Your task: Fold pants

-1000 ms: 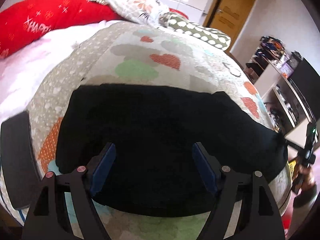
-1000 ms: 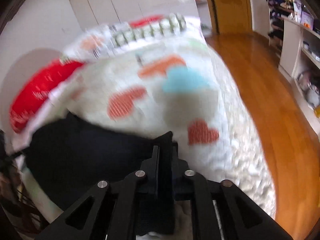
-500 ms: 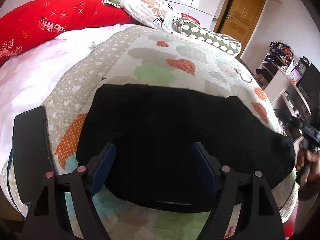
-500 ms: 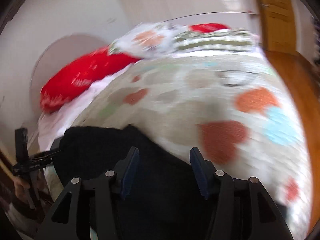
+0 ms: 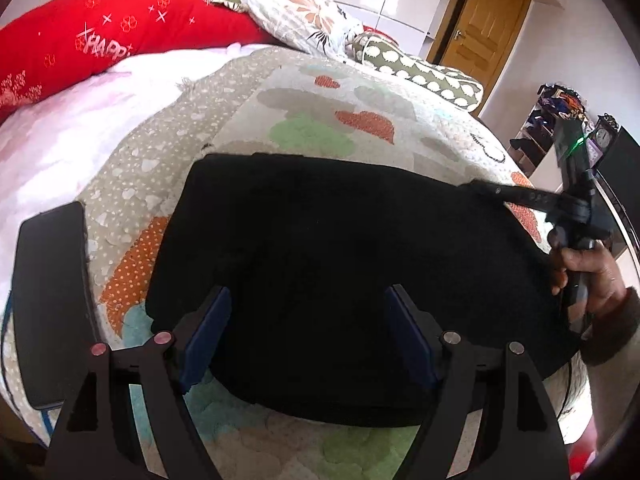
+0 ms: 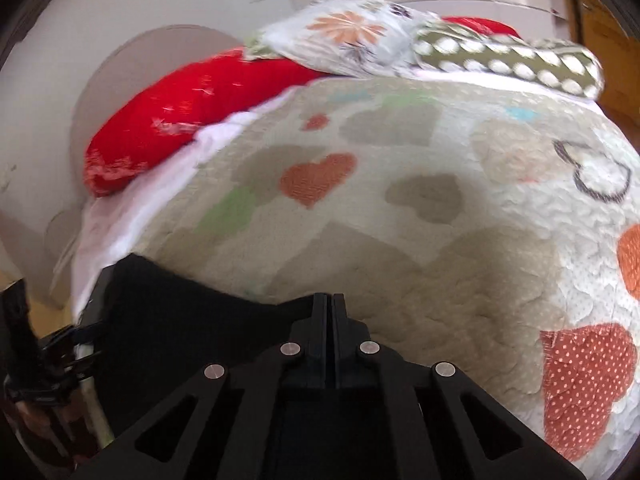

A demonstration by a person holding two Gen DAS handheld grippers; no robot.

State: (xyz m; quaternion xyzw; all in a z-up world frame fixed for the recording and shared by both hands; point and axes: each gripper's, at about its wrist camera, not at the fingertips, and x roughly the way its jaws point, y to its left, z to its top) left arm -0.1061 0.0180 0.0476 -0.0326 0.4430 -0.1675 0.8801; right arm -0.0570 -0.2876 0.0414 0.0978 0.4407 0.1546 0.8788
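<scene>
The black pants (image 5: 340, 264) lie folded flat on the heart-patterned quilt (image 5: 320, 120). My left gripper (image 5: 306, 316) is open, its blue-padded fingers (image 5: 208, 328) spread over the near edge of the pants, holding nothing. My right gripper (image 6: 329, 308) is shut at the far right corner of the pants (image 6: 192, 320); whether cloth is pinched between its tips is not clear. It also shows in the left wrist view (image 5: 480, 190), held by a hand and reaching onto that corner.
A red pillow (image 5: 100, 36), a floral pillow (image 5: 304, 12) and a green spotted pillow (image 5: 416, 76) lie at the head of the bed. A dark phone (image 5: 48, 308) rests on the quilt's left edge. A wooden door (image 5: 480, 36) and shelves (image 5: 560, 120) stand at right.
My right gripper let go, opened, swung over to the far corner of the pants and has shut again. My left gripper stayed open and drew back slightly.
</scene>
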